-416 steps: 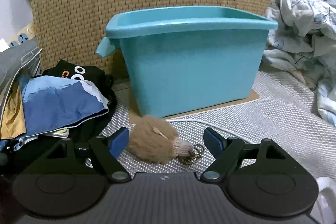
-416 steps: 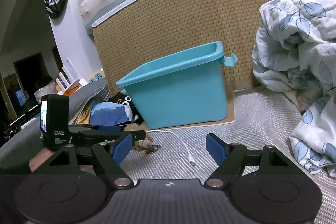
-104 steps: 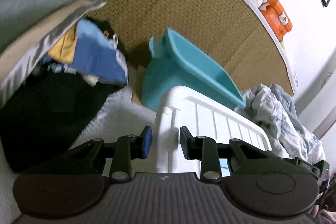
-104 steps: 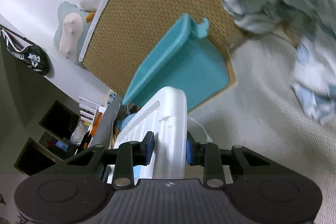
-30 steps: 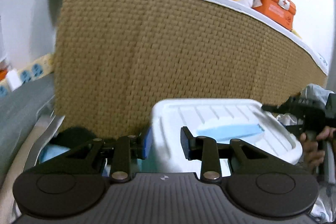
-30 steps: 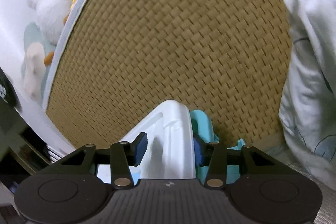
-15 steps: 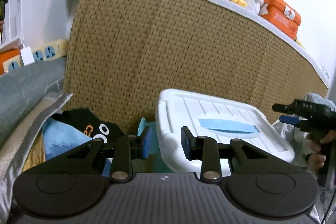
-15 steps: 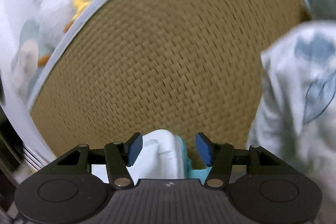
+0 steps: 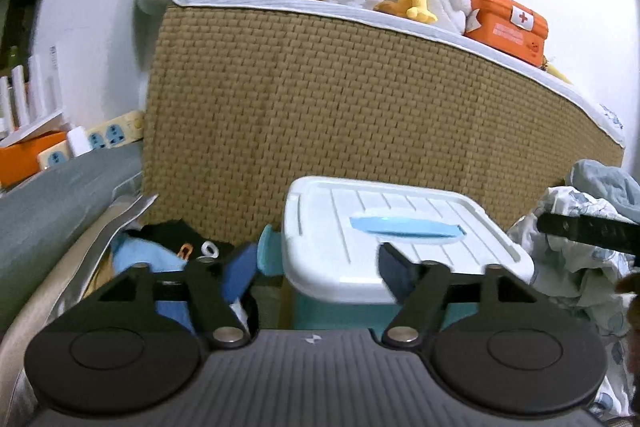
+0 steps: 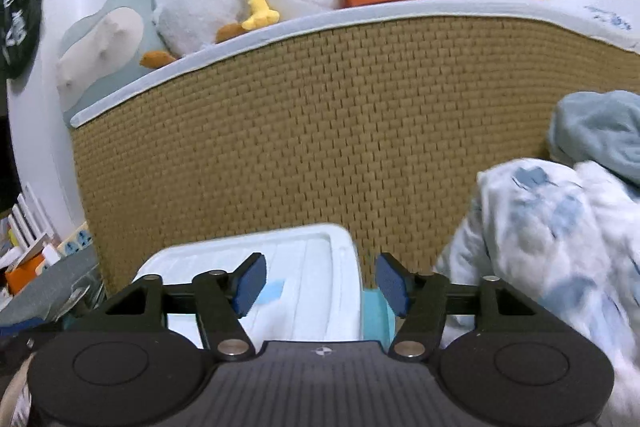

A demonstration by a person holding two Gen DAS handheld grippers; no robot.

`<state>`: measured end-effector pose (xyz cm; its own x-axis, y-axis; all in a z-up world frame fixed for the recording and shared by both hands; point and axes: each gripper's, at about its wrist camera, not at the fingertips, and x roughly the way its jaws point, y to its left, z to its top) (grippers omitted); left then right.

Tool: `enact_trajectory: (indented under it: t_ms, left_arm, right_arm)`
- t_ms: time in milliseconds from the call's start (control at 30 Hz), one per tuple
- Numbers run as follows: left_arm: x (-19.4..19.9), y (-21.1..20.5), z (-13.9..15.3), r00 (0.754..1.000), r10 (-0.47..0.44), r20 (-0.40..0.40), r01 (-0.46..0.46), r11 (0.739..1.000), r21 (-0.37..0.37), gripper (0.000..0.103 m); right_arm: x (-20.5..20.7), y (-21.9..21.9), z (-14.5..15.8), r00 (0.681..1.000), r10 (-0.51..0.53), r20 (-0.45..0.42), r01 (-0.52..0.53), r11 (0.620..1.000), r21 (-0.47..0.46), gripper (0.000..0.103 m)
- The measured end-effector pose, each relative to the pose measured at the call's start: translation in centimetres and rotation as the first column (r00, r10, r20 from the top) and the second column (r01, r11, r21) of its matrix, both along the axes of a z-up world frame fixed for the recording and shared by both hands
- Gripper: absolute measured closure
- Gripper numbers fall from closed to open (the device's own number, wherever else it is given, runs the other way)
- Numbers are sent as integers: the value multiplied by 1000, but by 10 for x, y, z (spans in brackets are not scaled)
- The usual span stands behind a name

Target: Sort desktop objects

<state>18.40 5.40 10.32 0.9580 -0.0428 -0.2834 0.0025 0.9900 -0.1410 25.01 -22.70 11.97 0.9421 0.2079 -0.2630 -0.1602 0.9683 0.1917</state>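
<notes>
Both our grippers, left point(image 9: 318, 273) and right point(image 10: 320, 283), stand released, jaws spread and empty, just short of the white lid point(image 9: 400, 227) sitting on the teal bin point(image 9: 340, 311).

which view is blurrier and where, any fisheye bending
Right wrist view: motion blur smears the floral blanket and the white lid. Left wrist view: sharper, lid crisp. Both bend the woven headboard top into a curve.
</notes>
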Motion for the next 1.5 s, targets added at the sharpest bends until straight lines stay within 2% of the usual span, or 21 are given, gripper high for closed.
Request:
enact_trajectory:
  t_ms: [100, 233, 433, 600, 700, 1033, 1500]
  left_arm:
    - [-18, -9, -5, 1000, 20, 8, -21, 999, 25, 12]
    - [-42, -17, -10, 999, 38, 24, -40, 997, 61, 1]
    - [-73, -27, -21, 999, 48, 20, -49, 994, 102, 0]
    - [-98, -30, -28, 998, 62, 23, -64, 993, 99, 0]
    - [-110, -31, -34, 998, 63, 14, -64, 994, 90, 0]
    - [-146, -38, -51, 998, 63, -7, -62, 995, 78, 0]
    - [-155, -45, -65, 998, 56, -34, -53, 995, 90, 0]
  right_arm:
    - [-29, 9, -5, 1000, -6, 20, 8, 998, -56, 36]
    - [-64, 21, -13, 999, 3, 51, 3, 994, -108, 29]
    - [-111, 42, -33, 997, 34, 72, -19, 980, -199, 27]
    - [-151, 59, -49, 995, 60, 86, -35, 963, -269, 24]
    - [-168, 55, -57, 996, 56, 71, -38, 972, -234, 24]
    - [-194, 41, -63, 998, -54, 21, 57, 985, -165, 24]
    - [-211, 44, -72, 998, -65, 4, 65, 984, -168, 24]
